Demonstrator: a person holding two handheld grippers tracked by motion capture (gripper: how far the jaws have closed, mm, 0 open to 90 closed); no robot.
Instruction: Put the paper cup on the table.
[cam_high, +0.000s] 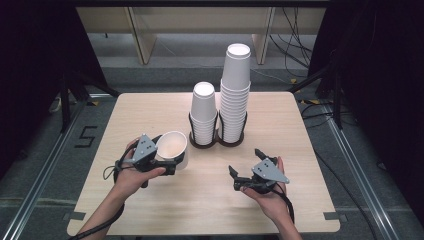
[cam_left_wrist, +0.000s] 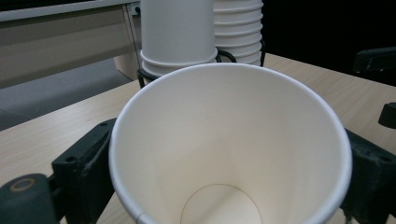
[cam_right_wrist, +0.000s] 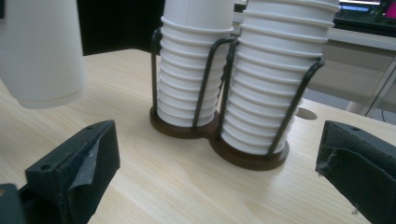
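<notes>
A person at a pale wooden table (cam_high: 150, 210) holds a single white paper cup (cam_high: 172, 145) in the left gripper (cam_high: 167, 162), left of centre in the high view; the left gripper view, looking straight into the cup's mouth (cam_left_wrist: 229, 154), has a black jaw pressed against each side of its wall. The right gripper (cam_high: 245, 175), lower right of centre, stands with its jaws spread and nothing between them. Behind, at the frame's middle, a dark wire holder (cam_high: 216, 140) carries two columns of upturned cups: a shorter stack (cam_high: 204, 112) and, to its right, a taller stack (cam_high: 235, 90). In the right gripper view the held cup (cam_right_wrist: 39, 51) hangs in the upper left, clear of the table, with the stacks well apart from it. The work appears to be sorting cups to or from the holder; doing it well likely means a light squeeze so the thin wall does not buckle, and keeping the cup's axis in line with a stack before nesting it.
</notes>
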